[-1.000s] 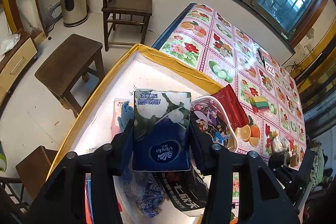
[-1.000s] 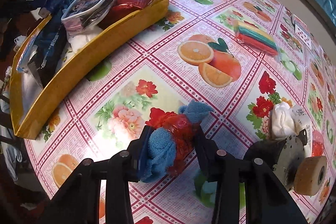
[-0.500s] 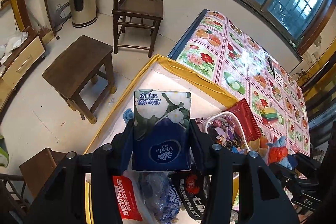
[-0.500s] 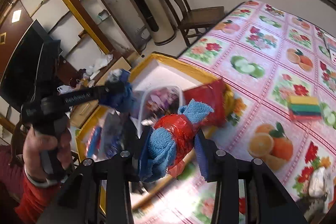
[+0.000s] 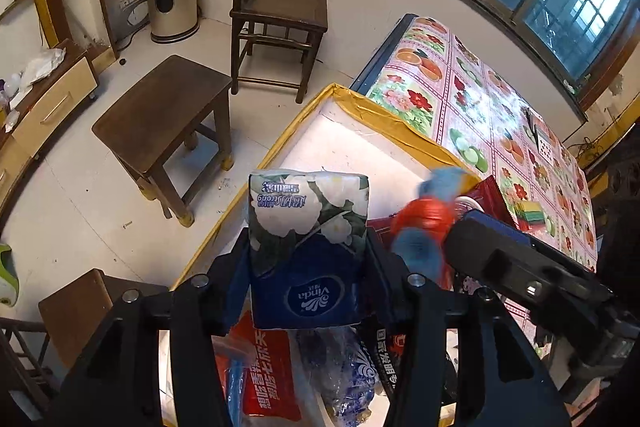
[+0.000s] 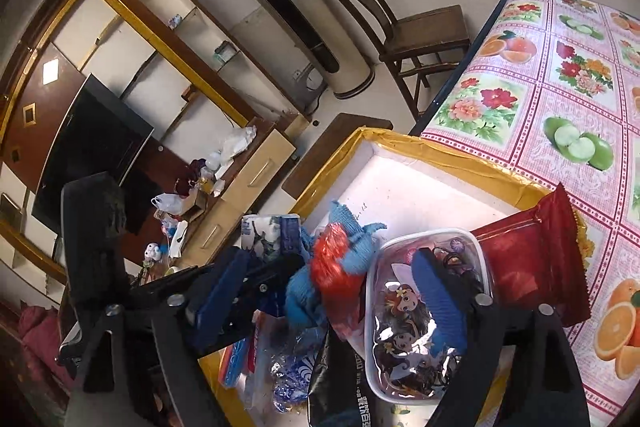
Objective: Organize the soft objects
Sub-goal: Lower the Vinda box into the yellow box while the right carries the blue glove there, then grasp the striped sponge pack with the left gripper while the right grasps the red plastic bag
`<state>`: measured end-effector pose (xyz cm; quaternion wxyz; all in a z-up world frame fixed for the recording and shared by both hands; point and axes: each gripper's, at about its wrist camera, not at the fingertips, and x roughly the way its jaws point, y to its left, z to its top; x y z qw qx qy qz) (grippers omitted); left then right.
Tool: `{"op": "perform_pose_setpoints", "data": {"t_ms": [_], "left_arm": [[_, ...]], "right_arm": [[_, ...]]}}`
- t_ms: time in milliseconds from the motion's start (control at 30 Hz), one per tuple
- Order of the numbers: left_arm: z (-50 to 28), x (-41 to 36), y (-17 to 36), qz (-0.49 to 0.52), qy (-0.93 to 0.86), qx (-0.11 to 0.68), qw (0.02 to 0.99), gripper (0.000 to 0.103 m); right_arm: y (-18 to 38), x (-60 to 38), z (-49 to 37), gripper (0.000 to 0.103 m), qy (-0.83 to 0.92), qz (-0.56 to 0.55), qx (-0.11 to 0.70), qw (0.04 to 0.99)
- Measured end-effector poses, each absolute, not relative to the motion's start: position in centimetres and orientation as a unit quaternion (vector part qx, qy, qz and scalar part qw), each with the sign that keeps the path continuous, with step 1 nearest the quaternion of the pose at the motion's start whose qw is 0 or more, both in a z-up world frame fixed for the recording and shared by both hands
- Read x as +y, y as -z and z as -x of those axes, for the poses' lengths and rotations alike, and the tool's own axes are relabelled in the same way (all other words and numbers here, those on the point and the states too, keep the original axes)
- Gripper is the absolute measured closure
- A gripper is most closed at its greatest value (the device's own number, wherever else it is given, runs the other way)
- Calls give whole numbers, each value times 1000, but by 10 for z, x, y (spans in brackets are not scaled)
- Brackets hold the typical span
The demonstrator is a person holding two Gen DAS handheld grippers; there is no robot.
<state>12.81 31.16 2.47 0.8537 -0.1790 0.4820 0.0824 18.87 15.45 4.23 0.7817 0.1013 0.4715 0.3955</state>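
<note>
While the left gripper [image 5: 307, 259] clamps a blue floral tissue pack [image 5: 307, 247] above the yellow-rimmed box [image 5: 360, 109], the right gripper [image 6: 332, 291] stands with its fingers spread wide. A blue-and-red cloth bundle [image 6: 340, 267] sits between those blue pads [image 6: 438, 303], touching neither, over the packets in the box. Beside it lie a clear cartoon pouch [image 6: 420, 327] and a red foil packet [image 6: 532, 255]. Underneath, a fruit-print tablecloth [image 6: 568, 79] covers the table.

Blue, white-flowered tissue pack [image 5: 306, 243]
</note>
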Motion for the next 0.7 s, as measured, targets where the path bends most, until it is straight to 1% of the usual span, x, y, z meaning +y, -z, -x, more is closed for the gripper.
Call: {"op": "perform_pose_setpoints", "data": {"t_ms": [67,233,267,333,367,400,467,633,700], "left_arm": [[-129,309,-24,184,-81,482,853,52],[-125,298,-30,178,-78,480,856,44],[-123,296,-32,173,-80,477,858,41],[-119,292,-37,170,-80,468,863,33],[-118,290,-40,169,-79,465,865,29],[-117,287,-42,166,-80,464,867,29],[-114,282,-47,154,-84,459,871,29],[-105,263,-55,145,-72,455,876,29],[-101,251,-59,141,-61,454,878,27]], "right_arm": [[-49,148,-184,14,-386,-77,463,794],[-61,119,-167,14,-393,-90,445,800],[-64,113,-164,14,-393,-94,441,801],[-70,100,-155,14,-398,-97,435,802],[-74,93,-151,12,-398,-98,431,804],[-76,86,-147,8,-396,-101,428,806],[-81,71,-140,5,-396,-110,423,807],[-97,26,-122,3,-380,-111,406,823],[-105,1,-115,0,-364,-103,403,833]]}}
